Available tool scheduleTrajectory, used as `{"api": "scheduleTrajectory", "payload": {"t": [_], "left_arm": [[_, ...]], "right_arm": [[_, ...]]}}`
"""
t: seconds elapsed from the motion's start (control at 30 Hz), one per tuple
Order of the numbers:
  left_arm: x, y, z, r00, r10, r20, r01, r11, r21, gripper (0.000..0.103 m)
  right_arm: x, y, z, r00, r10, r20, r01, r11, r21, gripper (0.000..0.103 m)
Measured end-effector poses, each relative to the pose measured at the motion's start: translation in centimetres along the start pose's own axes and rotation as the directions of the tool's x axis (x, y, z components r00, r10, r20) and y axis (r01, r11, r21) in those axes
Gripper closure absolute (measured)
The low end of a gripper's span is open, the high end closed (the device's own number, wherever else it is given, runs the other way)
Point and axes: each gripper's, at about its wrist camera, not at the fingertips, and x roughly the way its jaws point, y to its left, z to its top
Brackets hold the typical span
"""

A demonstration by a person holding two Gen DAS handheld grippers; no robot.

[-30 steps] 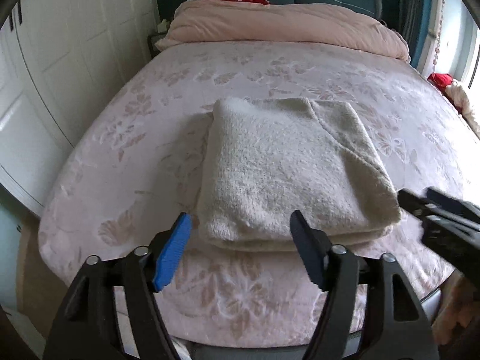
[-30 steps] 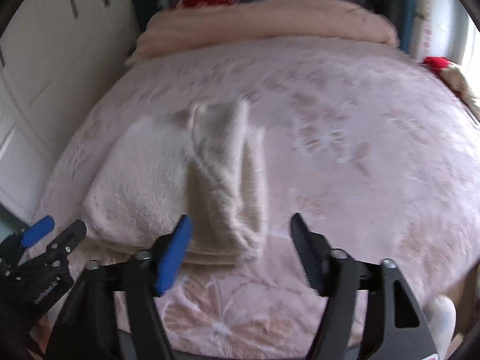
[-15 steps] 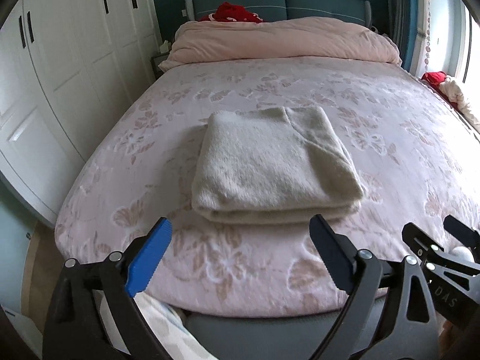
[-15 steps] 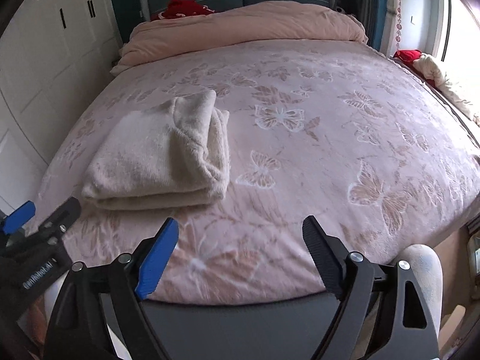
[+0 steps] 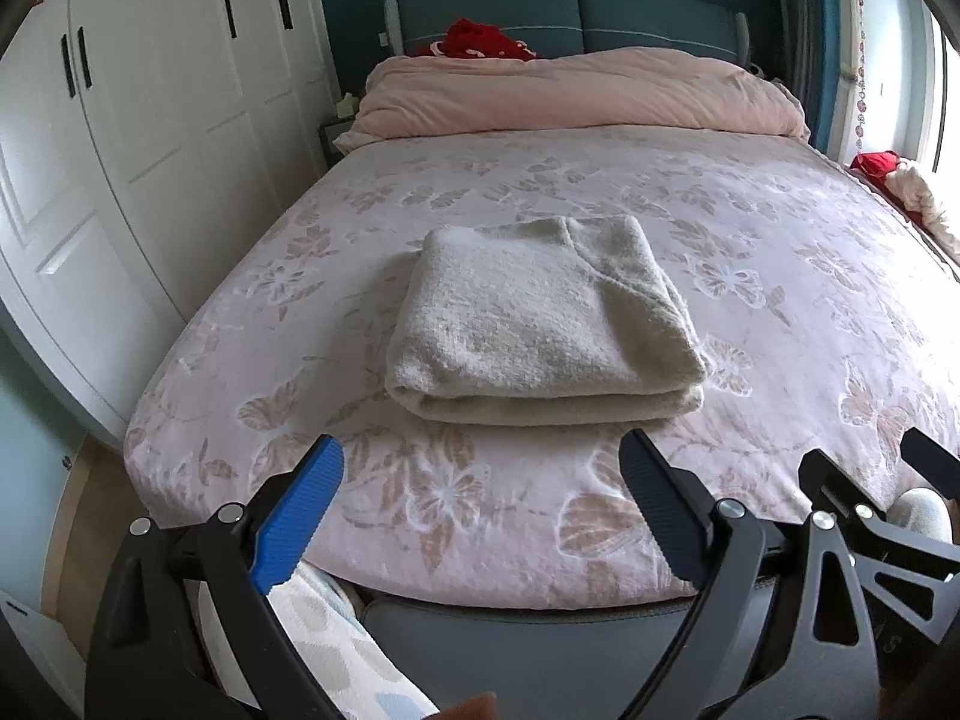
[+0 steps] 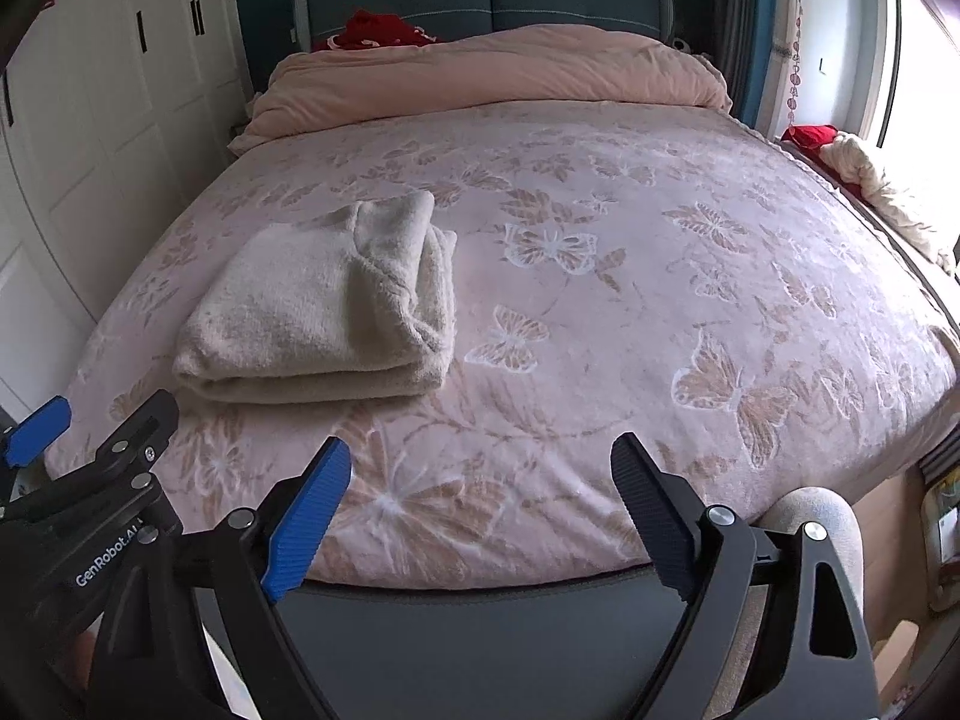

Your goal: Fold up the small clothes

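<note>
A cream fluffy garment (image 5: 540,324) lies folded into a thick rectangle on the pink flowered bed (image 5: 780,276). It also shows at the left in the right wrist view (image 6: 318,312). My left gripper (image 5: 480,510) is open and empty, held back over the bed's foot edge, apart from the garment. My right gripper (image 6: 480,510) is open and empty too, at the foot edge and to the right of the garment.
A rolled pink duvet (image 5: 570,96) lies at the head of the bed, with a red item (image 5: 480,39) behind it. White wardrobe doors (image 5: 120,150) stand along the left. Red and cream clothes (image 6: 840,156) lie at the right edge.
Both grippers have pulled back from the folded garment to the foot of the bed. The garment lies where it was.
</note>
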Motion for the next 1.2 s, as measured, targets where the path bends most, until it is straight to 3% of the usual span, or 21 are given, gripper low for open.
{"api": "scheduleTrajectory", "payload": {"t": [0.27,1.2], "left_arm": [[-0.26,-0.01,-0.16,0.999,0.032,0.009,-0.032,0.999,-0.009,0.012],[0.10,-0.15,-0.74,1.000,0.024,-0.019,-0.024,1.000,-0.012,0.017]], "right_arm": [[-0.45,0.14,-0.09,1.000,-0.009,0.007,0.009,1.000,-0.006,0.017],[-0.47,0.70,-0.69,1.000,-0.023,-0.020,0.023,1.000,0.019,0.017]]}}
